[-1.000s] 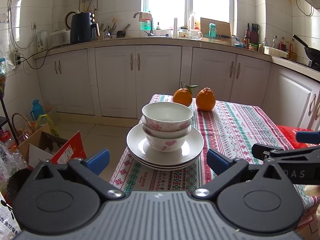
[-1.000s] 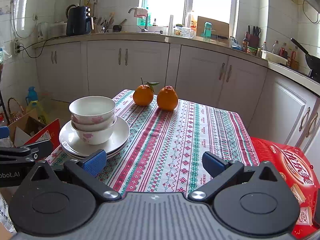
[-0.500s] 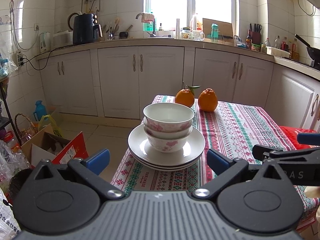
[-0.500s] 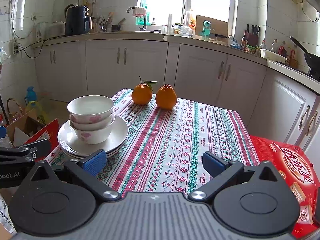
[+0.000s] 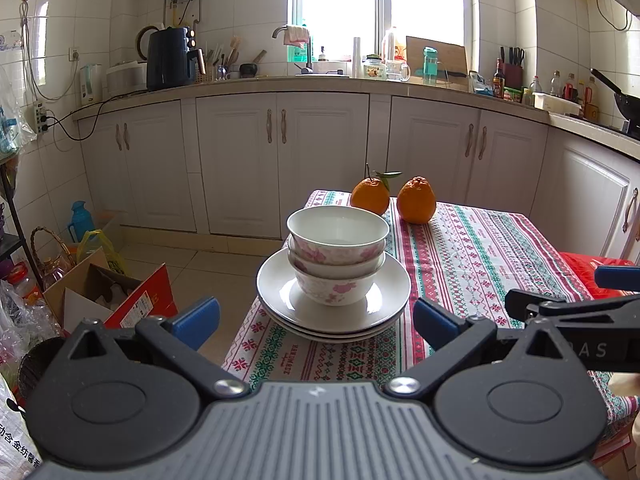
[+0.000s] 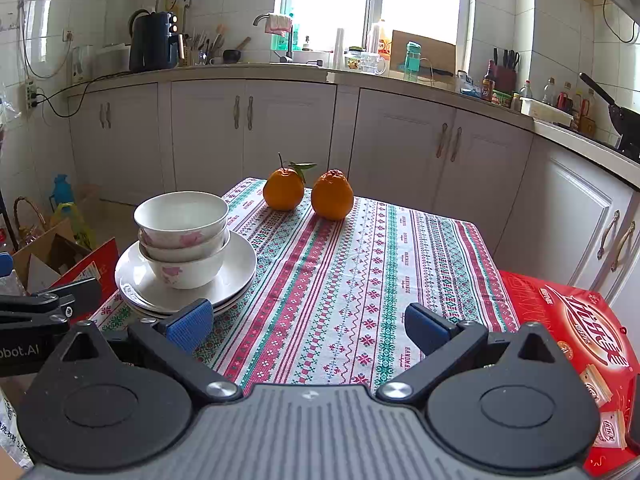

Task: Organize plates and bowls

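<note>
Black left gripper [image 5: 316, 322] and right gripper [image 6: 306, 328], marked "bot.AI", hold blue fingers [image 6: 188, 326] wide apart, empty

Both my grippers have drawn slightly back from the stacked bowls [image 5: 338, 256]; nothing else displaced.

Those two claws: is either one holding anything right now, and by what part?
Nothing is held. The left gripper and the right gripper are both open and empty, short of the bowls stacked on the plates.
</note>
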Motion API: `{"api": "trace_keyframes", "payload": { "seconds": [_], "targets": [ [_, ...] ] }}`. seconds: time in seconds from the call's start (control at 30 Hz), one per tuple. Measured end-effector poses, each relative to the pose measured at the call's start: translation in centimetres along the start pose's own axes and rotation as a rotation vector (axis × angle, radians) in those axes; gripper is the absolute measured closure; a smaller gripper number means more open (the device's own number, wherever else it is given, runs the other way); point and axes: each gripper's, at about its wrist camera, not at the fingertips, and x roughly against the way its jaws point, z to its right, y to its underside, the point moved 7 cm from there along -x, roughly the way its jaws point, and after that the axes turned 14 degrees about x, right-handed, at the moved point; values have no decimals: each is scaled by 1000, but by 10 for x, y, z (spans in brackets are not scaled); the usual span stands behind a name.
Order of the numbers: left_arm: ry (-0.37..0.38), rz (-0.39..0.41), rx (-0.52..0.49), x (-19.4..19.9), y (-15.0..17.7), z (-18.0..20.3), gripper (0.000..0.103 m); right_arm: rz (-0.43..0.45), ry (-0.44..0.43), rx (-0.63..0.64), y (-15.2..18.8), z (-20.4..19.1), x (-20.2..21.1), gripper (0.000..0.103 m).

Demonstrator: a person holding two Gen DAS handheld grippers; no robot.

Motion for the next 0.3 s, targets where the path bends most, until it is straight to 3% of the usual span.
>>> {"api": "trace_keyframes", "payload": {
  "seconds": [0.3],
  "targets": [
    [3,-3,3,1,0,0,1,0,0,-1,0,0,0,0]
  ]
}}
